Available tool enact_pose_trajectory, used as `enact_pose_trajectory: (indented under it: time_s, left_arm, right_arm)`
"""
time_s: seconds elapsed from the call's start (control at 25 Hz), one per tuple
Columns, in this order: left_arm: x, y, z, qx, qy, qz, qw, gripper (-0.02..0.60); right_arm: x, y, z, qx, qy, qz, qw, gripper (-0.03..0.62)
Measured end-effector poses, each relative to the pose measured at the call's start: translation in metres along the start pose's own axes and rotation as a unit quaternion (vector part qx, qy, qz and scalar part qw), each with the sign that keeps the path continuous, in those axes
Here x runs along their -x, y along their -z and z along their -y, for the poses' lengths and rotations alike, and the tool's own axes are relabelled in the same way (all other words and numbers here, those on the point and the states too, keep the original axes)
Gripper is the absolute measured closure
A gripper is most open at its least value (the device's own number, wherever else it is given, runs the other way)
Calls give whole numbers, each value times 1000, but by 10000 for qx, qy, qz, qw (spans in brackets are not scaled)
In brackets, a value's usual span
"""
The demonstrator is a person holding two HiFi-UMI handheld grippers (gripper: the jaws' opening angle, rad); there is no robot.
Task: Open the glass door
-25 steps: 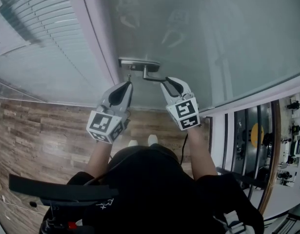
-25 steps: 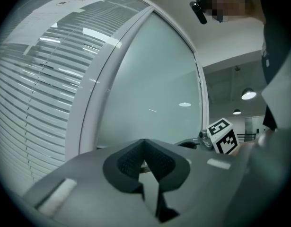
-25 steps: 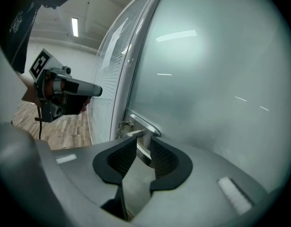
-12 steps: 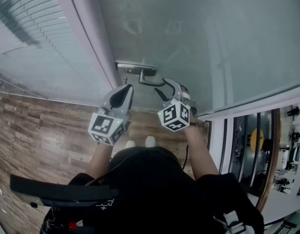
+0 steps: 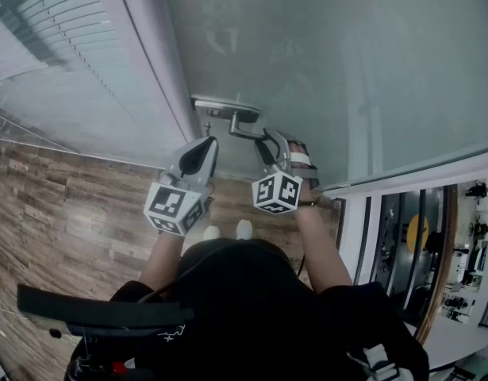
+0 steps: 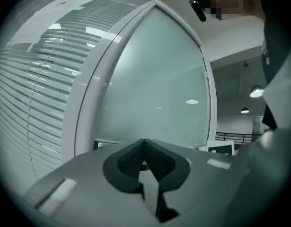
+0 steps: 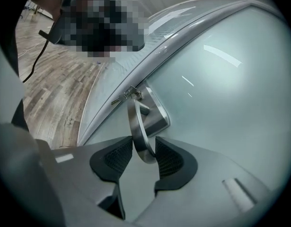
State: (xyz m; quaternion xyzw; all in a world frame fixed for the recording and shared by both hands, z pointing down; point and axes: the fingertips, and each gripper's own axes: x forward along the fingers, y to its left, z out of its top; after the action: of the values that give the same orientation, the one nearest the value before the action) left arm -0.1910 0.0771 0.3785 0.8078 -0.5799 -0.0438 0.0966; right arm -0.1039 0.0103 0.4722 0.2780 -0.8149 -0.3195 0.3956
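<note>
The frosted glass door [image 5: 331, 54] carries a metal lever handle [image 5: 245, 127] on a plate [image 5: 224, 105]. My right gripper [image 5: 269, 143] is rolled onto its side, with the free end of the lever [image 7: 138, 126] between its jaws. The lever lies against one pad [image 7: 169, 157] with a gap at the other, and the jaws are closing. My left gripper [image 5: 205, 143] hangs shut just left of the handle, near the door frame, holding nothing. In the left gripper view its pads [image 6: 145, 159] meet in front of the glass [image 6: 159, 89].
A white door frame [image 5: 148, 62] runs left of the glass, with slatted blinds [image 5: 53, 54] behind a pane beyond it. A small key-like piece [image 7: 131, 93] sticks out beside the plate. Wood floor [image 5: 61, 213] lies below, dark-framed panels [image 5: 402, 228] to the right.
My right gripper rolled onto its side and sank a little at the lever, its marker cube turning toward me, and its jaws widened. The left gripper stayed put.
</note>
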Motion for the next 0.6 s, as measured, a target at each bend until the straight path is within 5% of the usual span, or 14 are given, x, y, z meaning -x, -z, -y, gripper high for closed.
enact_pose_trajectory:
  time_s: [0.6]
  left_arm:
    - [3, 6, 7, -38, 166, -119, 9998, 581]
  right_arm:
    - [0, 0, -1, -748, 71, 37, 9972, 439]
